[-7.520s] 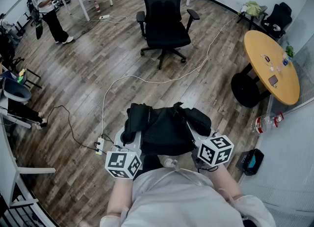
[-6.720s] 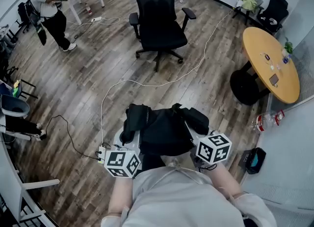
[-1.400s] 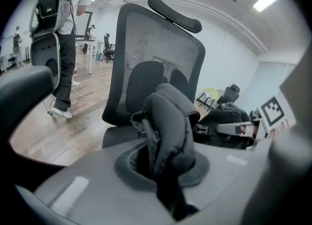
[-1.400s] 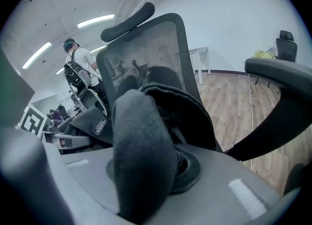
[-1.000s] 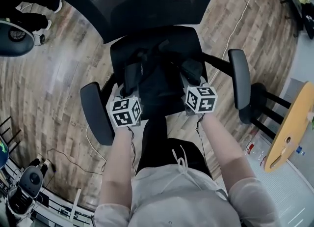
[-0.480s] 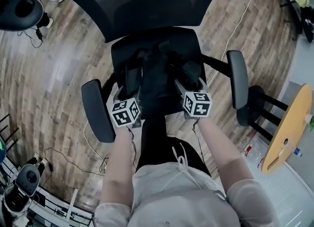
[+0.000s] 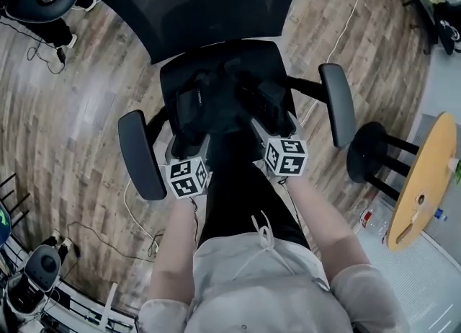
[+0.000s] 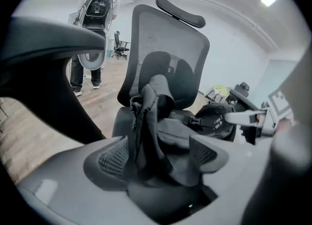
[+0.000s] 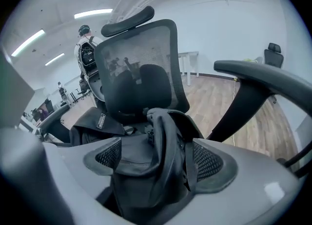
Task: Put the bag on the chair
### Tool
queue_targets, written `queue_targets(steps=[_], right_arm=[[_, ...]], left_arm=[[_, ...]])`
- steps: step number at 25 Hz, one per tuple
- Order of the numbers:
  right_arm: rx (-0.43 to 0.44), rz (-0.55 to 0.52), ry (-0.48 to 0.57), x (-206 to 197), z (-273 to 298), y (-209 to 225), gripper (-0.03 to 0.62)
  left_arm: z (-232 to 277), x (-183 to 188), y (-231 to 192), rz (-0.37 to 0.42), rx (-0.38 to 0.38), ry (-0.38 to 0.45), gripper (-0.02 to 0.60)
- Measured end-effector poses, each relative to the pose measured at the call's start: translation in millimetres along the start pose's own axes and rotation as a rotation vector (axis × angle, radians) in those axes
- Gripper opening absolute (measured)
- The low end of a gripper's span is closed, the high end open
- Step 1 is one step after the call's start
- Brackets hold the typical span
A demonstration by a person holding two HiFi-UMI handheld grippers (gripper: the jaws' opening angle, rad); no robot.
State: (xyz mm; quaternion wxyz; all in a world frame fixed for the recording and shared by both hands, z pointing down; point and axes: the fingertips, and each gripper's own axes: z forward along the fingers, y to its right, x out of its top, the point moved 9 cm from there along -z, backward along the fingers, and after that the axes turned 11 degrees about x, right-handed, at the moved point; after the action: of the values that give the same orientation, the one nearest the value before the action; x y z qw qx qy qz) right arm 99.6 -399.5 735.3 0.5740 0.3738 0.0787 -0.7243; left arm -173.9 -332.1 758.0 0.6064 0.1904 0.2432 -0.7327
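The black bag (image 7: 227, 101) lies on the seat of the black office chair (image 7: 216, 54), in front of its mesh back. My left gripper (image 7: 189, 148) is at the bag's near left corner and my right gripper (image 7: 270, 126) at its near right corner. Both sets of jaws are opening. In the left gripper view a fold of the bag (image 8: 156, 117) stands loose between the wide-spread pads (image 8: 113, 158) of the left gripper (image 8: 158, 156). In the right gripper view the bag's strap (image 9: 161, 136) hangs between the spread pads (image 9: 209, 160) of the right gripper (image 9: 156, 158).
The chair's armrests (image 7: 137, 155) (image 7: 337, 104) flank both grippers. A round wooden table (image 7: 421, 180) and a black stool (image 7: 371, 151) stand to the right. A cable (image 7: 130, 202) runs over the wood floor. A person (image 8: 95, 19) stands behind the chair.
Both grippers have drawn back toward me from the bag, and their jaws have spread. The bag stays on the seat.
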Motion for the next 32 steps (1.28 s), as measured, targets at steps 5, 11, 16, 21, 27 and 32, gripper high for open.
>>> queue_targets(steps=[5,11,16,21,27,32], right_arm=[[-0.027,0.015,0.071,21,-42,-15,0.379],[-0.039,0.010,0.134,44,-88,-33,0.132],[-0.008,0.005,0.137,55,-128,-42,0.000],[0.079,-0.084,0.183,78,-169,-59,0.000],[0.173,-0.176,0.298,120,-217,-83,0.000],[0.211,-0.241,0.418,162,-258,-98,-0.002]], left_arm=[[-40,0,9,0.012,0.034,0.025,0.366],[-100,35,25,-0.080,0.034,0.140,0.074],[-142,56,46,-0.071,-0.027,0.180,0.008],[-192,88,70,0.008,-0.104,0.269,0.006],[-254,139,91,0.097,-0.136,0.458,0.006],[-310,177,101,0.053,-0.187,0.627,0.006]])
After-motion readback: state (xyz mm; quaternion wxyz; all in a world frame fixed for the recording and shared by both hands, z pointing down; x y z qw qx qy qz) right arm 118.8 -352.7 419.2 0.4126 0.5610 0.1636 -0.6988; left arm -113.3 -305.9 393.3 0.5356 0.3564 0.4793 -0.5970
